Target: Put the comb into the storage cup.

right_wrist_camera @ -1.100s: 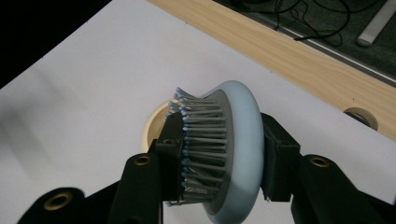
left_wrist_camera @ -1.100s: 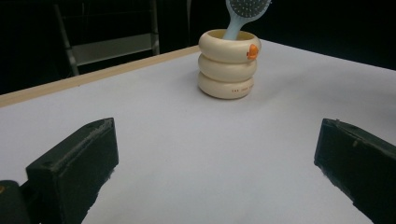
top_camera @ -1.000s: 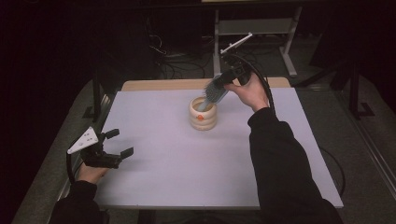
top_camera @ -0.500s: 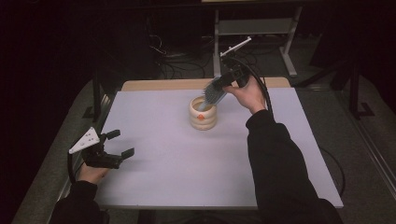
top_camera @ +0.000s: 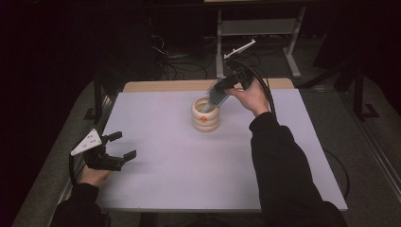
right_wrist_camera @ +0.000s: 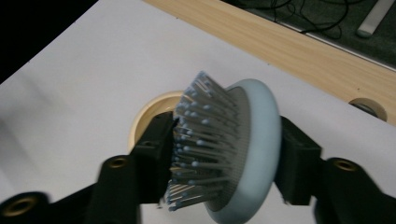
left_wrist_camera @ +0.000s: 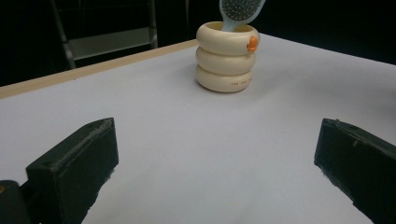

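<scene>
Right claw (right_wrist_camera: pixel 224 182) clamped on pale-blue oval bristle hairbrush (right_wrist_camera: pixel 233 154), handle angled into cream stacked-ring plastic holder (top_camera: pixel 205 115).
Your left claw (top_camera: pixel 120 146) sits wide open w/ nothing, parked near table edge, prob on standby.

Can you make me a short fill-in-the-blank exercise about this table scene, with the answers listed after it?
1. The right gripper is shut on a pale blue ____.
2. The brush's handle end dips into a cream holder shaped like ____ stacked rings.
3. The left gripper sits with its jaws ____ near the table's left edge.
4. The small dot on the holder's top ring is ____.

Answers: hairbrush; three; open; orange
</scene>
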A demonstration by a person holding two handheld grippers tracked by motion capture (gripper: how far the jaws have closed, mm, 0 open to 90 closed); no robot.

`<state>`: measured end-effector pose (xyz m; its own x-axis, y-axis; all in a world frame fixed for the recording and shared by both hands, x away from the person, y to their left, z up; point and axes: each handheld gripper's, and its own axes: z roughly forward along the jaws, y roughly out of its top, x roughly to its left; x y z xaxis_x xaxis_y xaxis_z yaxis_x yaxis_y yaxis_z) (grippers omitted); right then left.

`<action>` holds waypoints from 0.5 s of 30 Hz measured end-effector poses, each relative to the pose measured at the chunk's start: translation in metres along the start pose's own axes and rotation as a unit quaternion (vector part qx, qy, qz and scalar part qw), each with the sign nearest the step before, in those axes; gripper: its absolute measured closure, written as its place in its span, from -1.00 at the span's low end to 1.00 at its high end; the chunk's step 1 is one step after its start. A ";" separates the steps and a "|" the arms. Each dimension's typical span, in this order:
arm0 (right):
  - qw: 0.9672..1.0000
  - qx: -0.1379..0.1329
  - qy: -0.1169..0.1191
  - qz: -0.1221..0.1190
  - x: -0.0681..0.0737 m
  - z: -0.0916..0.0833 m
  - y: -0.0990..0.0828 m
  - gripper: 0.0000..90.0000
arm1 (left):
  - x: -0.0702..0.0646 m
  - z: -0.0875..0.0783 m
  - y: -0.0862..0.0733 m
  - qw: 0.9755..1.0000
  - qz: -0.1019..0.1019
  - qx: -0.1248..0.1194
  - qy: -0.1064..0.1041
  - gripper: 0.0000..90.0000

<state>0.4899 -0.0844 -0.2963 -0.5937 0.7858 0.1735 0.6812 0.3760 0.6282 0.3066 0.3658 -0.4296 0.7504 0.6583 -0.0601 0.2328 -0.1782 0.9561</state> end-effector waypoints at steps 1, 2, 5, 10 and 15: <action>1.000 0.004 0.003 0.004 -0.001 0.000 0.000 -0.18 | 0.000 0.000 0.000 1.000 0.000 0.000 0.000 -1.00; 1.000 0.005 0.004 0.006 -0.001 0.000 0.000 -0.25 | 0.000 0.000 0.000 1.000 0.000 0.000 0.000 -1.00; 1.000 0.005 0.008 0.007 -0.003 0.000 -0.001 -0.49 | 0.000 0.001 0.000 1.000 0.001 0.001 0.001 -1.00; 1.000 0.001 0.010 0.012 -0.005 0.000 -0.004 -0.71 | -0.001 0.001 0.000 1.000 0.000 -0.002 -0.003 -1.00; 1.000 -0.006 0.018 0.009 -0.007 -0.001 -0.007 -0.94 | 0.000 0.001 0.000 1.000 -0.004 -0.001 -0.002 -1.00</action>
<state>0.4886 -0.0934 -0.3014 -0.5968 0.7741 0.2112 0.6866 0.3565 0.6336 0.3069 0.3651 -0.4303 0.7506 0.6572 -0.0679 0.2365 -0.1713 0.9564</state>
